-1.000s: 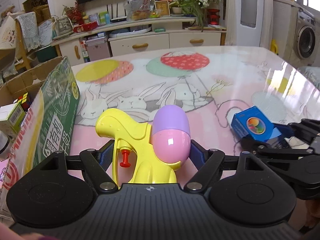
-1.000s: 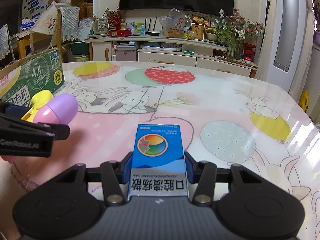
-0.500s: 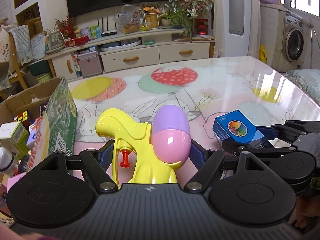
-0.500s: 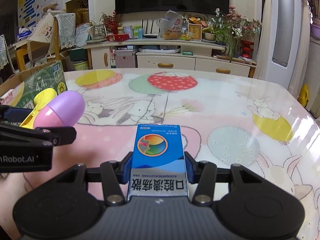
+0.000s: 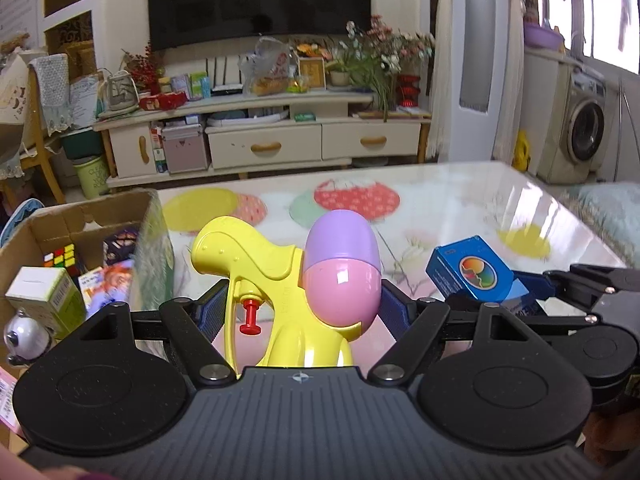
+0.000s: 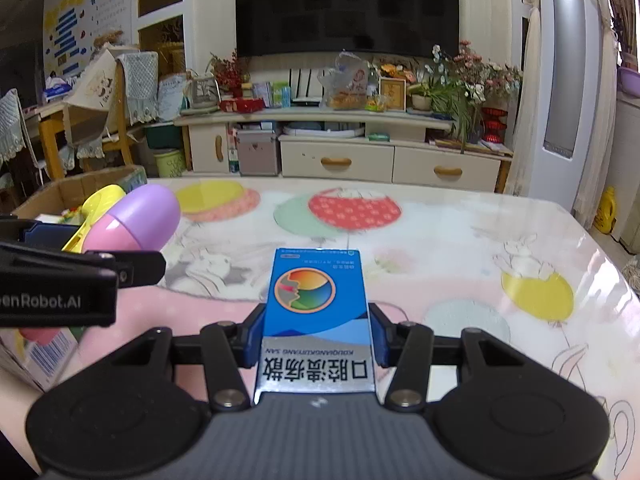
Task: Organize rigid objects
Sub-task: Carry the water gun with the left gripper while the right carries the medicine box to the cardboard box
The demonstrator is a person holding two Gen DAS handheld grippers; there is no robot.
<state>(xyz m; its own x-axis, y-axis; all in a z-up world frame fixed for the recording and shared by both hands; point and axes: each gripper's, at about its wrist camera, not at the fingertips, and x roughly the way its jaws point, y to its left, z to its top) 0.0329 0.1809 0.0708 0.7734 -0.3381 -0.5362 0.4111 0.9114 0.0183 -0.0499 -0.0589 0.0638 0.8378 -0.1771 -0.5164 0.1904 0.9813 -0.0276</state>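
Note:
My left gripper (image 5: pixel 298 312) is shut on a yellow toy water gun (image 5: pixel 256 272) with a pink and purple egg-shaped tank (image 5: pixel 340 272), held up above the table. The toy also shows at the left of the right wrist view (image 6: pixel 132 220). My right gripper (image 6: pixel 316 336) is shut on a blue medicine box (image 6: pixel 316 300), held above the table; the box also shows in the left wrist view (image 5: pixel 472 272), to the right of the toy. An open cardboard box (image 5: pixel 96 216) stands at the table's left and holds several items.
Inside the cardboard box are a Rubik's cube (image 5: pixel 60 258), a green and white carton (image 5: pixel 44 296) and a small white toy (image 5: pixel 26 334). The table (image 6: pixel 440 240) has a glossy balloon and rabbit print. A TV cabinet (image 5: pixel 264 144) stands beyond the far edge.
Both grippers have risen with their objects still held. The left gripper's view now looks down into the cardboard box, which shows its contents.

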